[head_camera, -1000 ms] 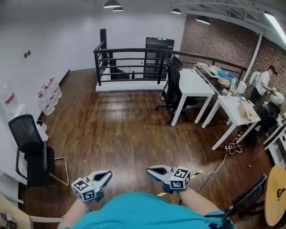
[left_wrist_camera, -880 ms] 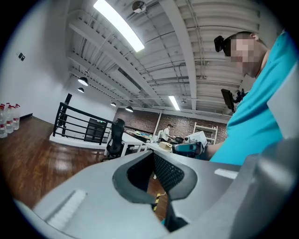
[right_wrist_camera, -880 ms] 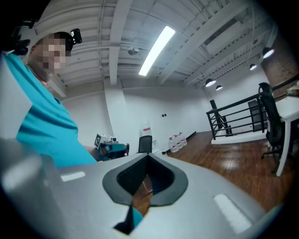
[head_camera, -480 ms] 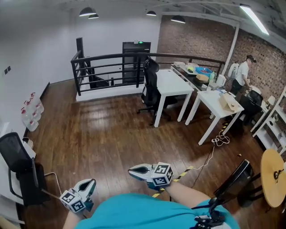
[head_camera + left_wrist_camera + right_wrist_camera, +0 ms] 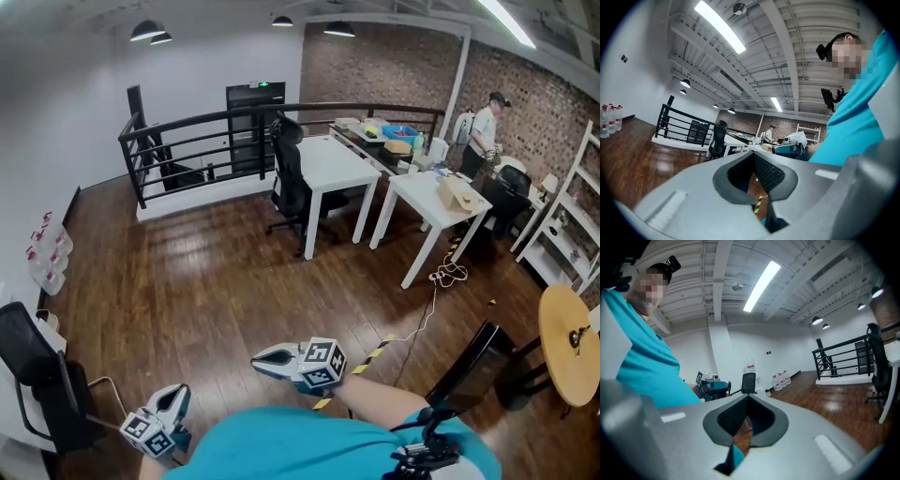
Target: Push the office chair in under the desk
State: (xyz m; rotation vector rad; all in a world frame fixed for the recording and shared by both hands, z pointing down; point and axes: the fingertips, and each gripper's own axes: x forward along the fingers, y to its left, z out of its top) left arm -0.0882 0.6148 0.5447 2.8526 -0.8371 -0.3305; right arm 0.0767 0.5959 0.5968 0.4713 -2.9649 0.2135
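Now, left hand-held gripper (image 5: 176, 396) and right hand-held gripper (image 5: 265, 357): jaws together on both, gripping nothing, well apart from the black office chair (image 5: 287, 184) at the far white tabletop (image 5: 330, 161).

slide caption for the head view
Left gripper and right gripper, shut, far from the office chair by the white desk

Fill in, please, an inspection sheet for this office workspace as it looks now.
Surface: dark wooden floor.
Job's things: black office chair beside the white desk, apparently not pushed under.
Clutter: box on the second desk; water bottles by the left wall.
Grippers: left gripper and right gripper shut, empty, near the person's body.
Cables: white cable on the floor by the second desk.
Surroundings: black railing, brick wall, a person at the back.
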